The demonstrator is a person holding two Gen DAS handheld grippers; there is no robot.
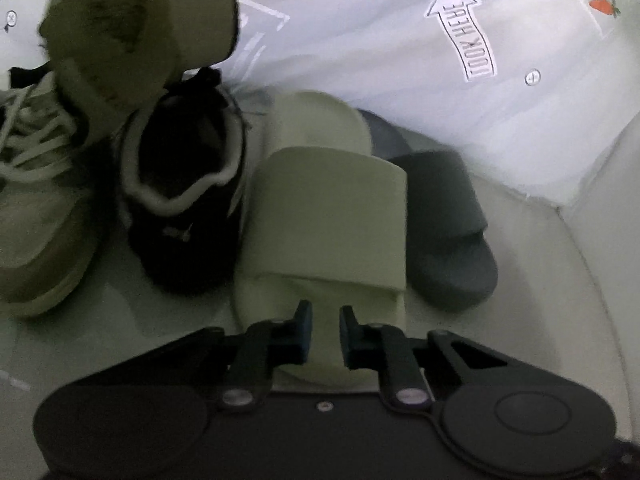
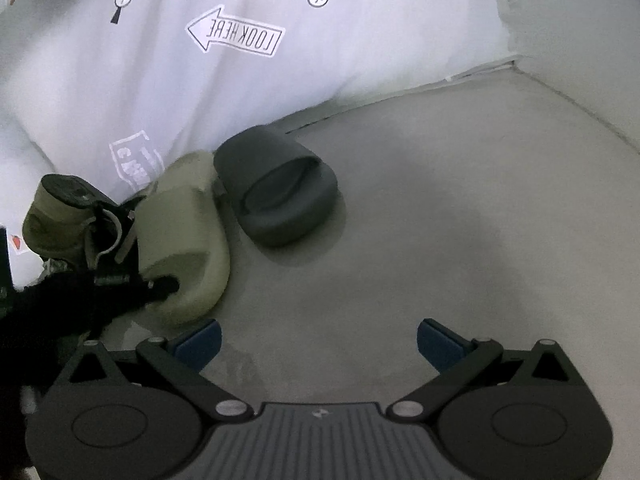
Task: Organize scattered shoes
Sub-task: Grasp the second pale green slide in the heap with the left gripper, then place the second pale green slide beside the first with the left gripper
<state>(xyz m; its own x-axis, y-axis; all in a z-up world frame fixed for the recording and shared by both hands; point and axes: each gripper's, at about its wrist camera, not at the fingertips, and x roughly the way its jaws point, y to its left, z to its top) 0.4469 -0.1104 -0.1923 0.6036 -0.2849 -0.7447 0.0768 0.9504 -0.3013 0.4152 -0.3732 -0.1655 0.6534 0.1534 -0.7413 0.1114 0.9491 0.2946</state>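
Left tongs (image 1: 325,320) nearly closed, apparently pinching the pale slide (image 1: 324,220)'s toe edge; right tongs (image 2: 319,340) wide open, empty.
The slide lies on the floor (image 2: 440,240) between black sneaker (image 1: 184,200) and grey slide (image 1: 444,232); a thin grip could slip, nudging either neighbour.

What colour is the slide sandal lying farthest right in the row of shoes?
Dark grey, plain with no pattern: the slide sandal shows best in the right wrist view, beside the pale green slide.

Black hand-held gripper (image 2: 319,343) with blue pads (image 2: 200,344), silver screws.
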